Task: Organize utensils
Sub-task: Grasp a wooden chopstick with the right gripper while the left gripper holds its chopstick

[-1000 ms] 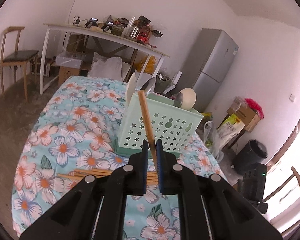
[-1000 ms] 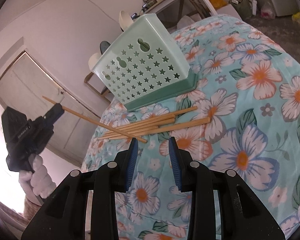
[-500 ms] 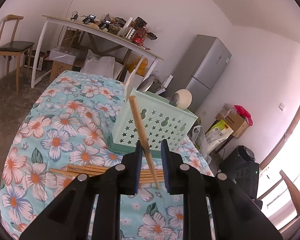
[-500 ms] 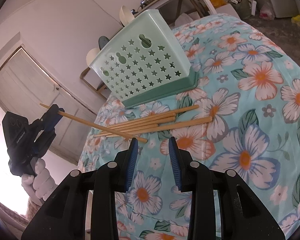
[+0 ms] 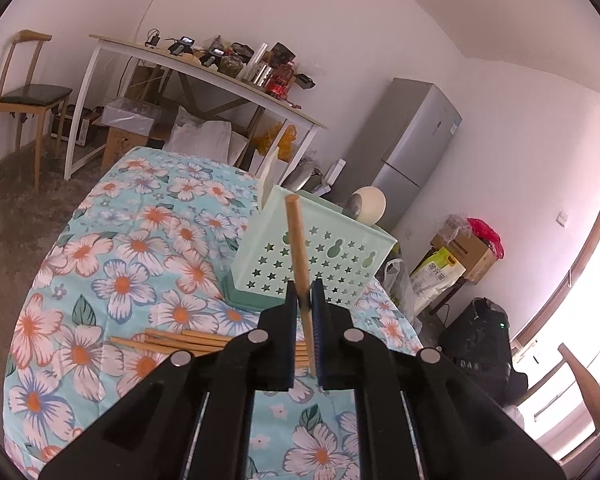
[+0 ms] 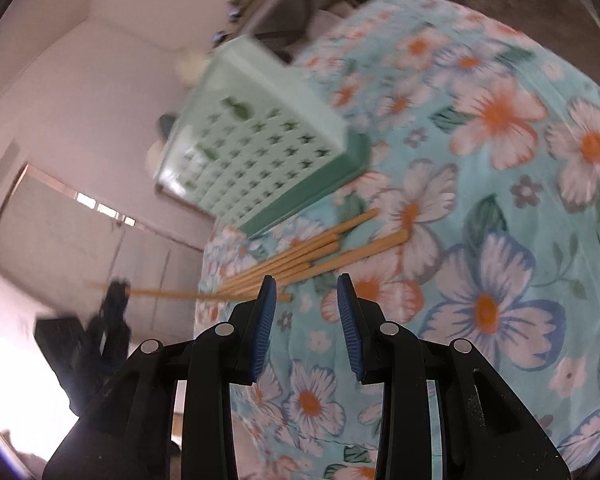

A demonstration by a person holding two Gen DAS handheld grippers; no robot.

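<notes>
Chopstick [image 5: 299, 256] pinched upright between nearly closed pads of left gripper [image 5: 304, 300], before mint star-cut utensil basket [image 5: 332, 252]. Loose chopsticks [image 6: 300, 258] on floral tablecloth [image 6: 500, 200], at 12 o'clock from right gripper [image 6: 306, 292]; jaws parted, empty.

Daylight floods in from a blown-out window [image 5: 572, 364] at right — walls glow pinkish, shadows soft. The left wrist view is sharp; the right wrist view is motion-smeared, its basket [image 6: 256, 140] streaked. Fisheye curvature, dark vignetted corners — both.
</notes>
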